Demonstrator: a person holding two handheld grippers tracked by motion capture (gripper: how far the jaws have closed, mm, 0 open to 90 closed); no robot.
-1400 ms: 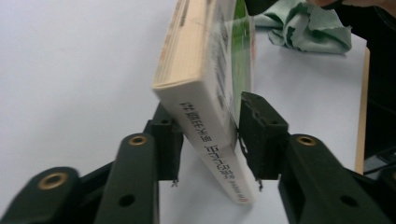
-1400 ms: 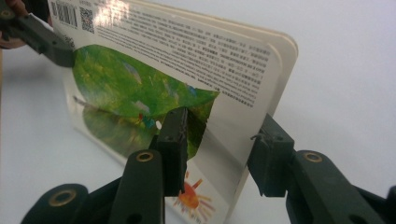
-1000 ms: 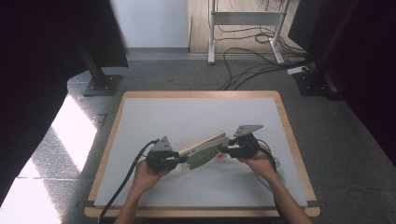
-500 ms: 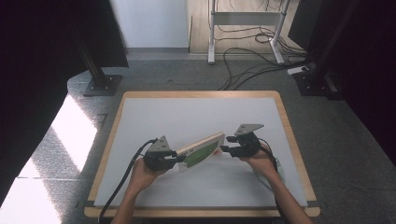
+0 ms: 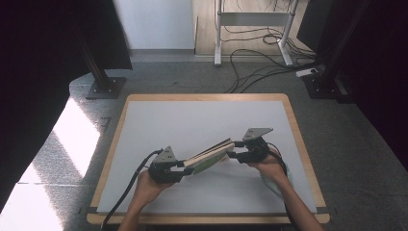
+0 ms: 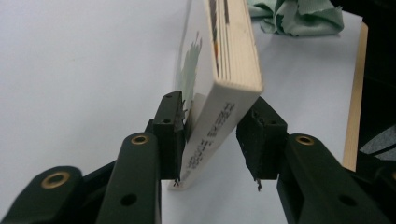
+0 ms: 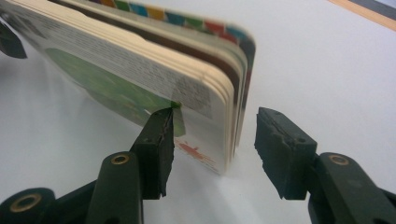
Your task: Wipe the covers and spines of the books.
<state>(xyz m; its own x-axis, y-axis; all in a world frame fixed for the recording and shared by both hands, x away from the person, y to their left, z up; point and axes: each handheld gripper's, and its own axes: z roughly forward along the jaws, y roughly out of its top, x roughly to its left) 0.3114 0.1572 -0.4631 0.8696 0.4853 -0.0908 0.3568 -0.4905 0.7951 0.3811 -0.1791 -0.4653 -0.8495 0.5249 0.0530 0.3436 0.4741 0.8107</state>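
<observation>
A thick board book (image 5: 209,156) with a green picture on its cover stands tilted on its long edge on the white table (image 5: 192,120), between both grippers. My left gripper (image 5: 185,168) straddles the spine end. In the left gripper view the book (image 6: 233,46) leans against the left pad while the right pad stands just off it. These jaws (image 6: 217,135) have just been opening. My right gripper (image 5: 233,155) straddles the other end. In the right gripper view its jaws (image 7: 212,135) are open, having widened a moment ago, with a clear gap between the book's rounded corner (image 7: 229,116) and the right pad.
A crumpled pale green cloth (image 6: 299,16) lies on the table beyond the book, close to the wooden rim (image 6: 355,93). The tabletop is framed by a wooden edge (image 5: 298,134). Cables (image 5: 260,62) and stand feet are on the floor behind the table.
Both hands and the book stay almost where they were. The book's left end sits slightly lower on the table than a second ago.
</observation>
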